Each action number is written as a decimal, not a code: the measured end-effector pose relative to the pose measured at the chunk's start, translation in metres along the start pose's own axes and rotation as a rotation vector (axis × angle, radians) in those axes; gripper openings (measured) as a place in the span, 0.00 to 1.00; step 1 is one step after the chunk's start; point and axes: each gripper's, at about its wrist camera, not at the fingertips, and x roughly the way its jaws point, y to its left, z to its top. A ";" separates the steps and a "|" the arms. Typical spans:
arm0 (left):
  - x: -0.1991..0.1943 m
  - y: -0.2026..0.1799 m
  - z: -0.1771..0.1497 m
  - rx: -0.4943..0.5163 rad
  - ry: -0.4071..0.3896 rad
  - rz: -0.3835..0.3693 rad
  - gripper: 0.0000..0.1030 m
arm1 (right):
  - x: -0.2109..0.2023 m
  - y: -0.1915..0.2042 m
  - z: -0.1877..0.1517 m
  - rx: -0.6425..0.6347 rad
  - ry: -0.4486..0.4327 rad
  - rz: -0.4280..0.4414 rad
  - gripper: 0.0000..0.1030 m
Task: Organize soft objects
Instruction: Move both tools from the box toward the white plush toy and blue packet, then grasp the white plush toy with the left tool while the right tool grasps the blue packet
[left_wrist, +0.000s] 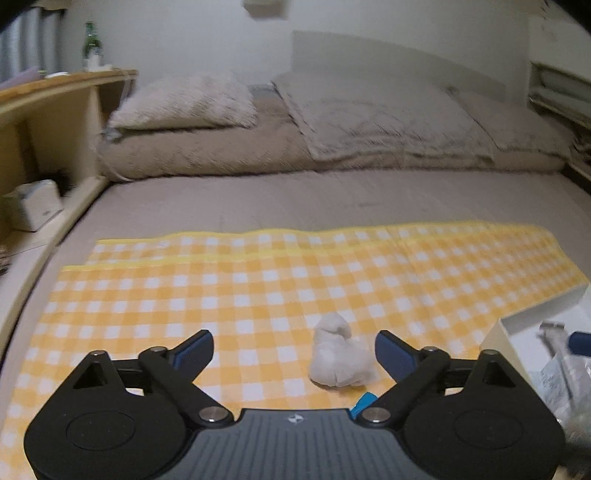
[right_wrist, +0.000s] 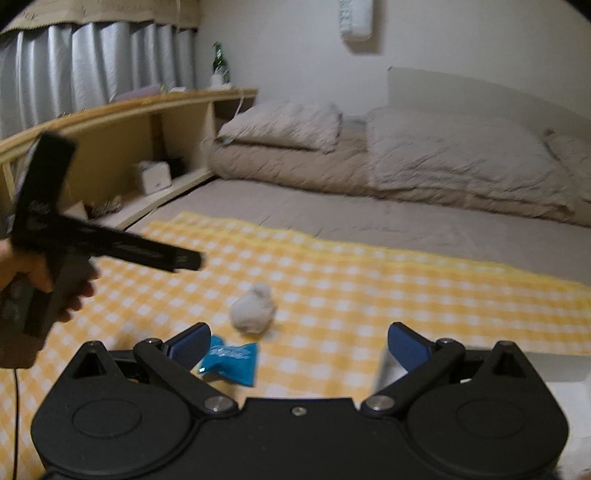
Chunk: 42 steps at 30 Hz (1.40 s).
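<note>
White, probably light and squashy, the rolled cloth bundle (left_wrist: 338, 356) suits a mid-body pinch; both grippers, left (left_wrist: 294, 349) and right (right_wrist: 298, 341), gape empty.

One white cloth bundle (left_wrist: 340, 356). One blue packet (right_wrist: 229, 359). One checked cloth (left_wrist: 258, 288). Two pillows (left_wrist: 184, 103) (left_wrist: 373, 114). One green bottle (left_wrist: 91, 46). One white box (left_wrist: 532, 343).

Dim, flat indoor light; no source seen. Only soft shadows are cast. Heavy motion blur on the left gripper (right_wrist: 44, 236) at left. Straight edges are bowed and corners blackened by fisheye distortion.
</note>
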 end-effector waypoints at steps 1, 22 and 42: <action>0.005 -0.002 -0.002 0.018 0.008 -0.011 0.87 | 0.008 0.005 -0.003 0.001 0.011 0.009 1.00; 0.076 -0.019 -0.009 0.144 0.061 -0.122 0.62 | 0.137 0.043 -0.032 0.126 0.210 0.098 0.81; 0.085 -0.032 -0.025 0.214 0.114 -0.111 0.32 | 0.117 0.043 -0.047 -0.014 0.168 0.084 0.50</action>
